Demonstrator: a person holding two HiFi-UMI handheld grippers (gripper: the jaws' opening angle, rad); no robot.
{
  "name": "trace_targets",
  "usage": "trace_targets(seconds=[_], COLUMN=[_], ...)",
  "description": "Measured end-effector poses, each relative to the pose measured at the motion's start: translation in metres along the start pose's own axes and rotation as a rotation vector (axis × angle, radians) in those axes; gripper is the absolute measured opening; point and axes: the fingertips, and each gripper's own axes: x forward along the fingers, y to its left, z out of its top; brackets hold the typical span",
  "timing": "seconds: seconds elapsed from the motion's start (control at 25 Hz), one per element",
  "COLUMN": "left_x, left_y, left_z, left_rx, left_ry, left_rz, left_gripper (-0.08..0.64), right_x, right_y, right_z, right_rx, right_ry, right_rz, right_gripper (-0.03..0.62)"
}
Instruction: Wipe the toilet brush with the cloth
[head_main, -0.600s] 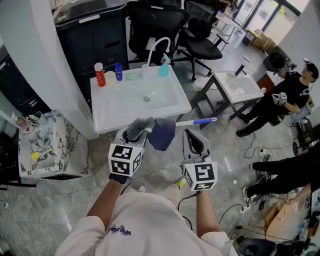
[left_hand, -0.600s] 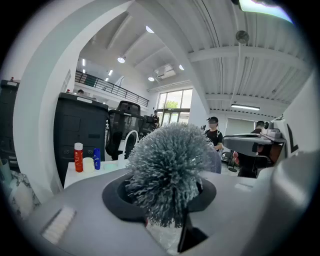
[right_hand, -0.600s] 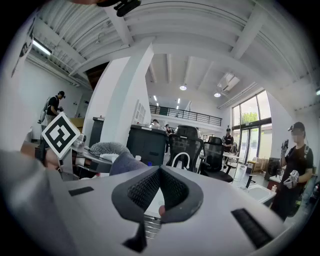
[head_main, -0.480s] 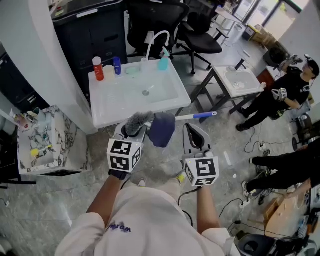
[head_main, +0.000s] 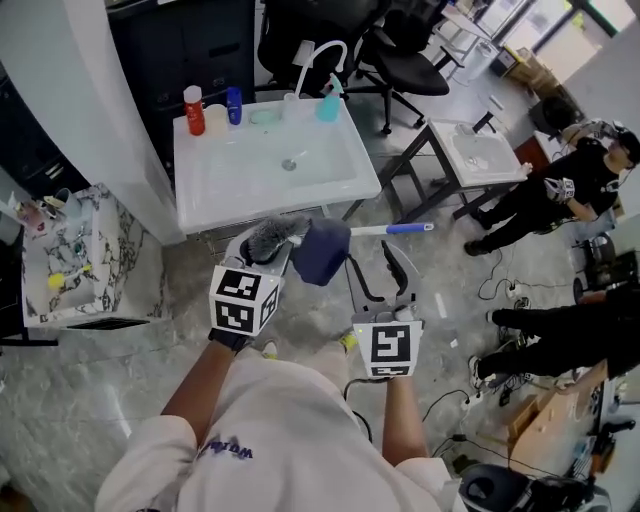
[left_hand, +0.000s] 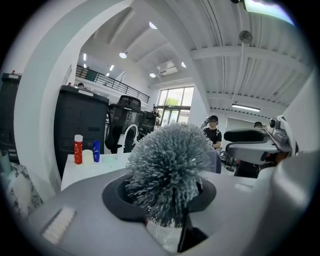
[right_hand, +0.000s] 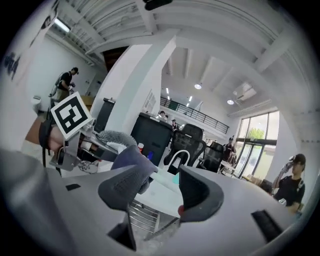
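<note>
In front of the white rectangular sink (head_main: 215, 190), the grey-bristled toilet brush with a white, blue-tipped handle (head_main: 272, 238) lies roughly level. The left gripper (head_main: 262, 255) has its jaws clamped on the head, probably to steady it for wiping. The dark blue cloth (head_main: 320, 252) hangs on the handle just beside the bristles. The right gripper (head_main: 378, 268) is near it, jaws apart and empty, seemingly ready to take the cloth.
</note>
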Motion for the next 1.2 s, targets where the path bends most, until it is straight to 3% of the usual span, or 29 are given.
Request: trace_targets(seconds=[0.12,0.28,0.4,0.56,0.72,0.88,1.2], left_x=[0.0,0.002,0.004,0.006,0.007,0.009,0.013], left_y=[-0.006,-0.012,-0.016,-0.019,-0.023,-0.029,-0.044], left_z=[-0.003,-0.005,-0.006,-0.011,-0.015,-0.021,-0.021], left_rx=[-0.002,0.004,0.01,0.005,0.001,-0.004,-0.011], left_ry=[0.009,0.021,0.031,0.052,0.068,0.076,0.091], left_rz=[-0.009,-0.029,-0.039,-0.061,-0.092,-0.126,-0.143], left_gripper=[0.152,0.152,0.152,0.152,0.152,0.149,0.143], right_x=[0.005,0.013,0.024,0.035,0.039,0.045,0.041], right_y=[0.019,0.045,0.052,0.051,0.054,0.054,0.045], right_z=[-0.007,-0.014,-0.019,-0.027,-0.035,-0.042,-0.044], right_rx=[-0.131,-0.446,-0.53,-0.541,-0.478,-0.474,-0.396], right_ry=[0.038,0.102,0.129,0.18,0.208,0.22,0.176], right_rz=[-0.004,-0.001,-0.008,-0.031,0.025,0.034,0.054], right_gripper=[0.288,0.352,0.368,0.376,0.313,0.241,0.238])
